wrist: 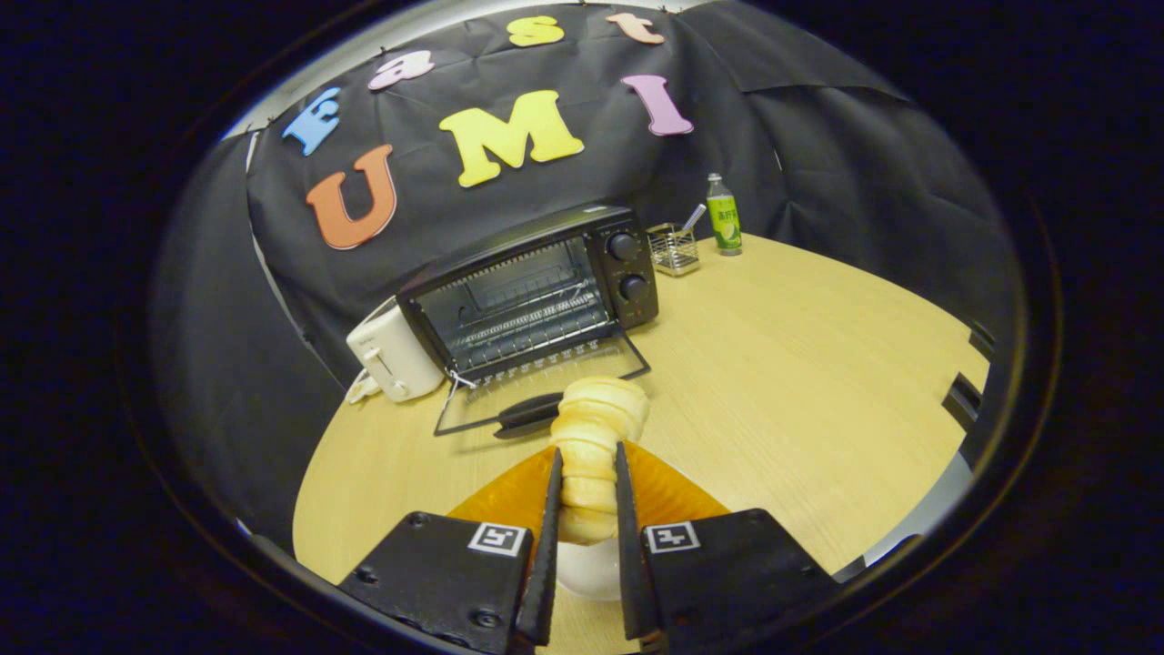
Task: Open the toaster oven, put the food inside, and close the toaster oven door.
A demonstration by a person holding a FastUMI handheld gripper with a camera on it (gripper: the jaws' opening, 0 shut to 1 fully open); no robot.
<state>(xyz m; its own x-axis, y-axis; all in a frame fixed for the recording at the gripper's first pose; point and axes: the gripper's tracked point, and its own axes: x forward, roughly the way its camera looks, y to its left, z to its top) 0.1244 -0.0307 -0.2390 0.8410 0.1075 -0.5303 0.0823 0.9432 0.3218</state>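
A pale ridged pastry (596, 437) sits between my two fingers, and my gripper (587, 478) is shut on it, both black fingers (551, 509) pressing its sides. The pastry reaches forward past the fingertips, above an orange plate (668, 491) and a white dish (591, 569) below it. Beyond the pastry stands the black toaster oven (536, 291) with its glass door (536, 387) folded down flat on the table, handle toward me. The wire rack inside is bare.
A white toaster (393, 353) stands beside the oven, on the side away from its knobs. Behind the oven's knob side are a wire basket (674, 248) with a utensil and a green bottle (724, 216). The round wooden table (800, 382) stretches out beyond the knob side.
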